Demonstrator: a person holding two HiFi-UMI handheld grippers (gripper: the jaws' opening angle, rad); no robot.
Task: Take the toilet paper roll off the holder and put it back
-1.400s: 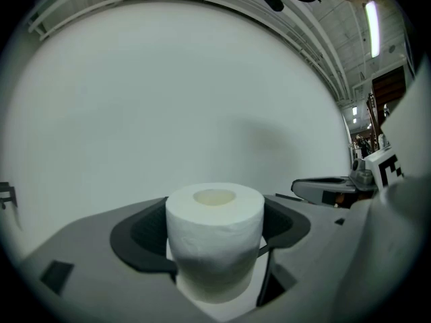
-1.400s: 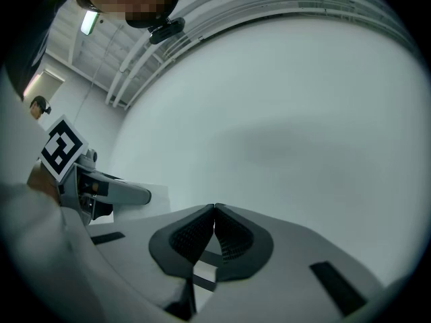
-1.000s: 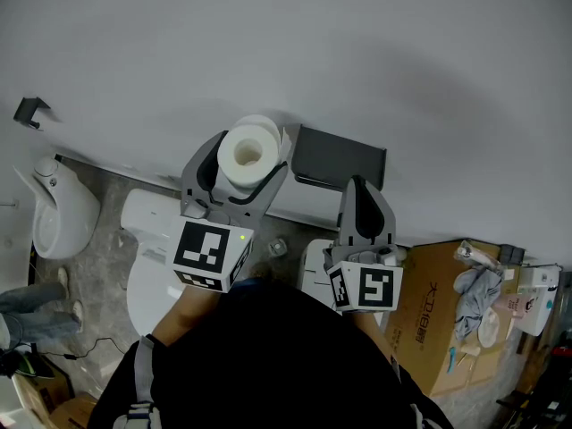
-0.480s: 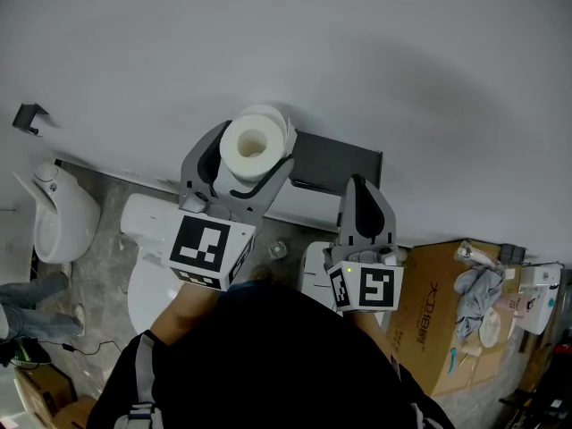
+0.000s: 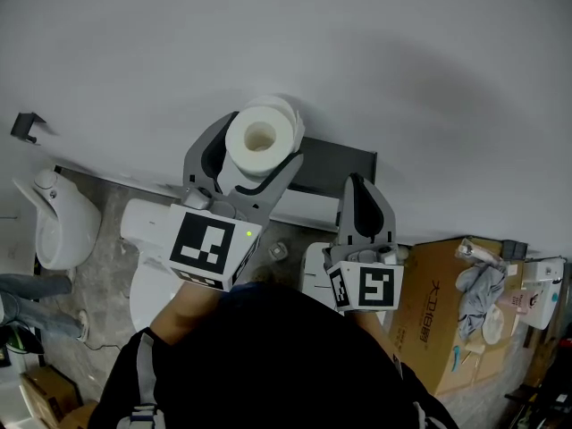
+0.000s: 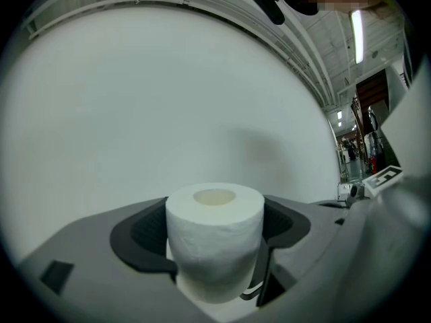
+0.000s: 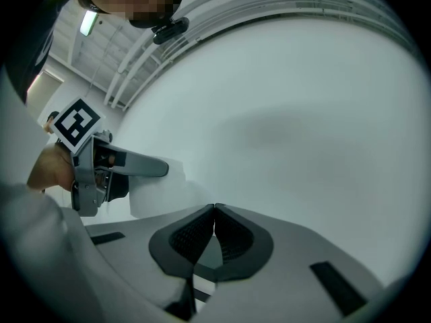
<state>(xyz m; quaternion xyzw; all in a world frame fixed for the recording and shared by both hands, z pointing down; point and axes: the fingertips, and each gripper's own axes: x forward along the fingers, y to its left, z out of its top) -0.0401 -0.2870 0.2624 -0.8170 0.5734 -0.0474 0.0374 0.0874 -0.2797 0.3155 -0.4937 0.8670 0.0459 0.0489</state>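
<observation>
A white toilet paper roll [image 5: 262, 138] is clamped between the jaws of my left gripper [image 5: 256, 143], held up close to the pale wall with its core hole facing me. The left gripper view shows the roll [image 6: 215, 241] standing upright between the dark pads, filling the gap. Just right of the roll, a dark flat holder [image 5: 333, 167] is fixed to the wall. My right gripper [image 5: 359, 189] sits lower and to the right, jaws shut together with nothing between them. The right gripper view shows its pads [image 7: 199, 233] touching and the roll [image 7: 156, 191] at left.
A white toilet [image 5: 156, 253] stands below the left gripper, and a urinal [image 5: 55, 220] is at the far left. A cardboard box [image 5: 438, 315] with cloth and clutter on it sits at lower right. A small dark bracket [image 5: 25, 125] is on the wall at left.
My left gripper has lifted the roll upward and slightly right along the wall, closer to the dark holder. The right gripper has stayed where it was.
</observation>
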